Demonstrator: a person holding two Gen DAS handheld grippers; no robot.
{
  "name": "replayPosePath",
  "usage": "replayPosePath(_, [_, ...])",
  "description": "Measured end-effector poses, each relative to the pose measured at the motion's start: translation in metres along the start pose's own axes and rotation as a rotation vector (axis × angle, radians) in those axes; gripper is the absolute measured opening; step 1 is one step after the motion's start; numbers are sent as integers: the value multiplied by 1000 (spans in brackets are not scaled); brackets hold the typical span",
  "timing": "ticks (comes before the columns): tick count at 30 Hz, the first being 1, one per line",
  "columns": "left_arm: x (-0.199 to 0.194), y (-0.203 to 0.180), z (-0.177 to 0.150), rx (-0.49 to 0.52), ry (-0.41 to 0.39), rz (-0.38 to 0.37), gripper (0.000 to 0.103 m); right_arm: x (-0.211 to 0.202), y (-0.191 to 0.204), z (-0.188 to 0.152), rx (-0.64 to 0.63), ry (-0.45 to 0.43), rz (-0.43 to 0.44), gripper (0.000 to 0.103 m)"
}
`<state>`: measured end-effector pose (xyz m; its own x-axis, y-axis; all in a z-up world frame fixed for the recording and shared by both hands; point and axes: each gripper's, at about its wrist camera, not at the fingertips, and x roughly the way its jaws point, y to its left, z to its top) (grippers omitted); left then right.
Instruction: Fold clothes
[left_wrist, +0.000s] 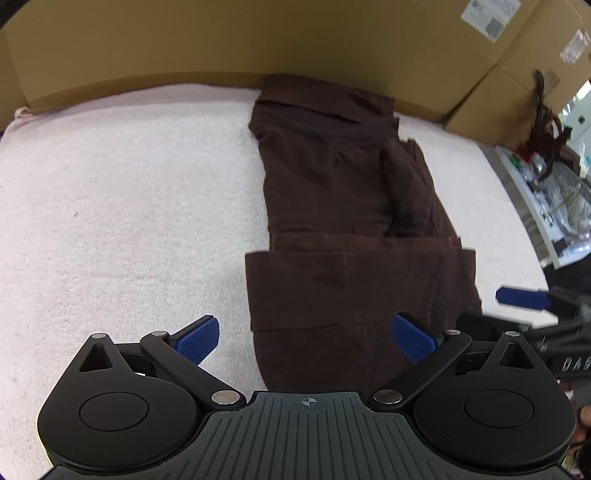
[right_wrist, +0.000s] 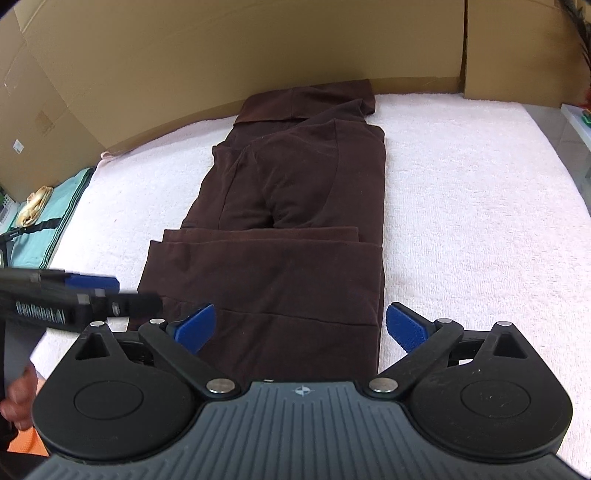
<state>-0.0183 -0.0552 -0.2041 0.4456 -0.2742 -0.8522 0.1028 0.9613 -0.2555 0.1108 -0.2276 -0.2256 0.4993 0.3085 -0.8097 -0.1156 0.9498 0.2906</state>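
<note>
A dark brown garment (left_wrist: 351, 229) lies lengthwise on a pale pink towel (left_wrist: 129, 206), folded into a long strip, with its near end doubled back over itself in a flat band. Cardboard boxes (left_wrist: 184, 44) stand along the far edge of the towel.

The left gripper (left_wrist: 306, 341) has its jaws spread wide and holds nothing; its blue pads (left_wrist: 197, 339) straddle the garment's near left edge, above the cloth. The right gripper (right_wrist: 301, 330) is likewise wide open and empty, at the garment's near right edge.

The left view alone shows a cluttered white shelf (left_wrist: 546, 192) to the right, and the right gripper's blue tip at that side. The right view alone shows a teal cloth (right_wrist: 48, 218) beside the towel's left end, the left gripper entering from the left, and part of a hand (right_wrist: 18, 400) at the lower left.
</note>
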Motion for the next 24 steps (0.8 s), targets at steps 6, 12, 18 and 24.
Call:
replayPosePath(6, [-30,-6,15,12,-95,-23,103,-2,2,1,-20,-3,10,99])
replayPosePath(12, [-52,-14,29,20,-135,-77,103,-2,5,2,-34,-1,25,99])
replayPosePath(18, [-44,-18,26,16,-102,-81,103,-5,6,3,-36,-9,31,99])
replayPosePath(24, [-32,-12,19,-28,-53,-94,103,-8,4,3,-27,-13,28,100])
